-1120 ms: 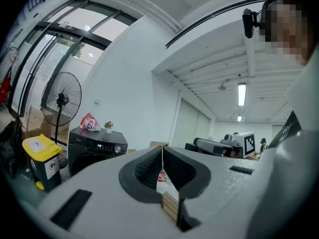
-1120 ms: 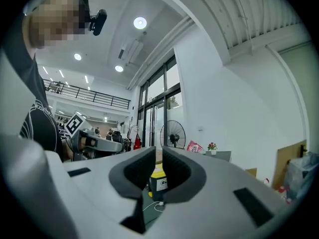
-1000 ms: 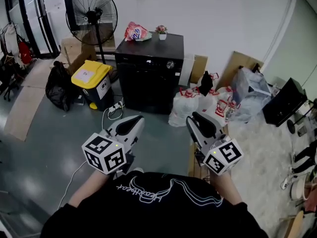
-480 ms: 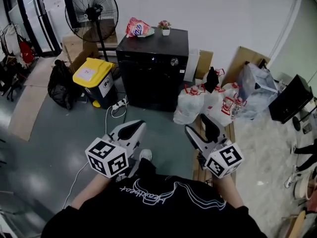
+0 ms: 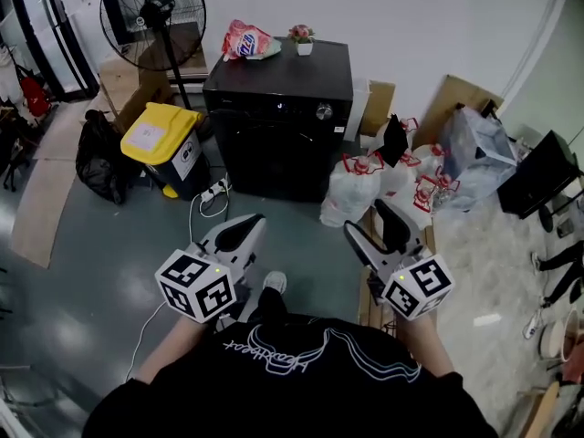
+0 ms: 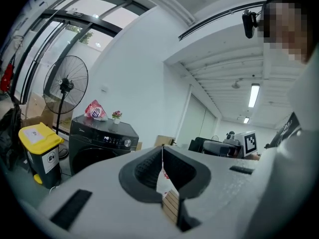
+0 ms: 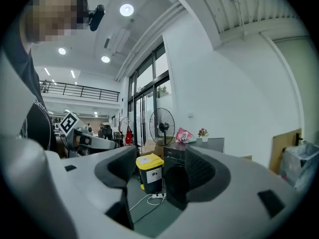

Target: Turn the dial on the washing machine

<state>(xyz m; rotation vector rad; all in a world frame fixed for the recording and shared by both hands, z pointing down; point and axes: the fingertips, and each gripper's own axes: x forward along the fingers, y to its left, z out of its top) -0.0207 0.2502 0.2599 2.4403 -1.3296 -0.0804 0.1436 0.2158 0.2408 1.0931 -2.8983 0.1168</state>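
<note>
The black washing machine (image 5: 278,108) stands against the far white wall, its silver dial (image 5: 324,111) on the front panel's right side. Both grippers are held well short of it, above the grey floor. My left gripper (image 5: 248,229) is shut with nothing in it; in the left gripper view its jaws (image 6: 162,156) meet, and the machine (image 6: 97,143) and dial (image 6: 128,143) show beyond at the left. My right gripper (image 5: 374,224) is open, its jaws have just been opening, and nothing is between them (image 7: 159,176). The right jaw partly hides the machine (image 7: 172,156) there.
A yellow-lidded bin (image 5: 162,144), a black bag (image 5: 99,158) and a standing fan (image 5: 151,16) are left of the machine. White plastic bags (image 5: 360,185) crowd its right side. A power strip with cable (image 5: 212,194) lies before it. A detergent bag (image 5: 245,41) and small flower pot (image 5: 302,36) sit on top.
The view has closed in on the washing machine, both grippers carried forward with it. The right gripper's jaws have spread apart; the left gripper stays shut.
</note>
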